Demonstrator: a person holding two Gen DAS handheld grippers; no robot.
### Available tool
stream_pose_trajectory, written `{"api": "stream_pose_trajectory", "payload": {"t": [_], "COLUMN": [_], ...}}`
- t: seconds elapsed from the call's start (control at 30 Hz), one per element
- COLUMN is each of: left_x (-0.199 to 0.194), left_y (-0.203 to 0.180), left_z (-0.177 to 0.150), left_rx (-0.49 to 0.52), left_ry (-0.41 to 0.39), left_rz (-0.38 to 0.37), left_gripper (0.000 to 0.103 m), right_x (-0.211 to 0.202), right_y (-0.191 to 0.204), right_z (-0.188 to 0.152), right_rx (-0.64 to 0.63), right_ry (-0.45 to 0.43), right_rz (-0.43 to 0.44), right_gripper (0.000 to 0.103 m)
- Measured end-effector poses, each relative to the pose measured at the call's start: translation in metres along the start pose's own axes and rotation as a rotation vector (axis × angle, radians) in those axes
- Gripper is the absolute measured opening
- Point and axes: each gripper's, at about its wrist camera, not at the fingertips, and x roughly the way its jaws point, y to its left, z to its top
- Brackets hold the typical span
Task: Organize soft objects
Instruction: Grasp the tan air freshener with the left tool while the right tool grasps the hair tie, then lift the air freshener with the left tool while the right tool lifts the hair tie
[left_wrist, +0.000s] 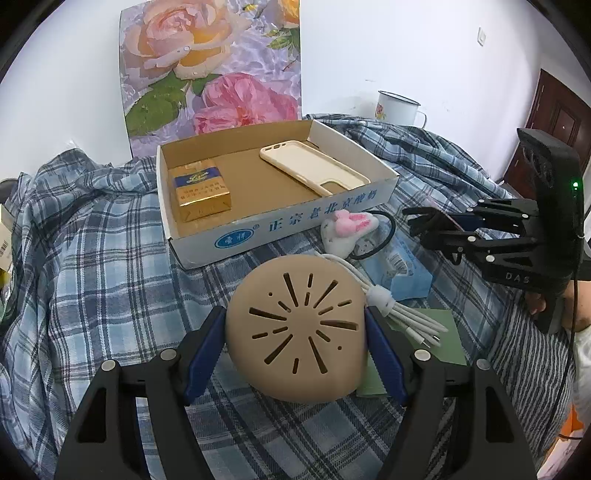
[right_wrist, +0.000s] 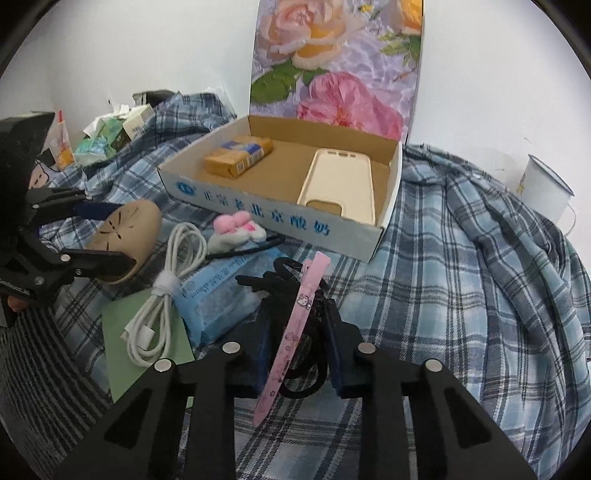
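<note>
Now both full: left gripper (left_wrist: 295, 332) clamped on tan perforated pad (left_wrist: 295, 328), right gripper (right_wrist: 295, 354) shut tight on pink strap (right_wrist: 291, 325) with black hair tie (right_wrist: 306, 369). From right wrist view, cardboard box (right_wrist: 280, 221) at 12 o'clock, close ahead; strap's long axis running 12 to 6. Left equally near, box at 12.

1. The cardboard box (right_wrist: 280, 221) is open on top; bare floor lies between the gold pack (right_wrist: 238, 155) and the phone case (right_wrist: 338, 184).
2. The plush toy (right_wrist: 238, 230), white cable (right_wrist: 168, 295) and blue packet (right_wrist: 221, 299) crowd its front wall.
3. The plaid cloth (right_wrist: 461, 277) to the right is bare.
</note>
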Motion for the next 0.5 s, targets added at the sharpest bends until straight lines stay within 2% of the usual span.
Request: {"api": "stream_pose_trajectory", "payload": {"t": [0.5], "left_x": [-0.022], "left_y": [-0.002], "left_z": [0.008], "left_rx": [-0.037], "left_ry": [-0.078], "left_rz": [-0.003], "left_gripper": [0.076], "right_x": [-0.029], "right_y": [0.007], "right_z": [0.007], "right_rx": [-0.059], "right_ry": [-0.134], "right_rz": [-0.025], "right_gripper": [0.025]}}
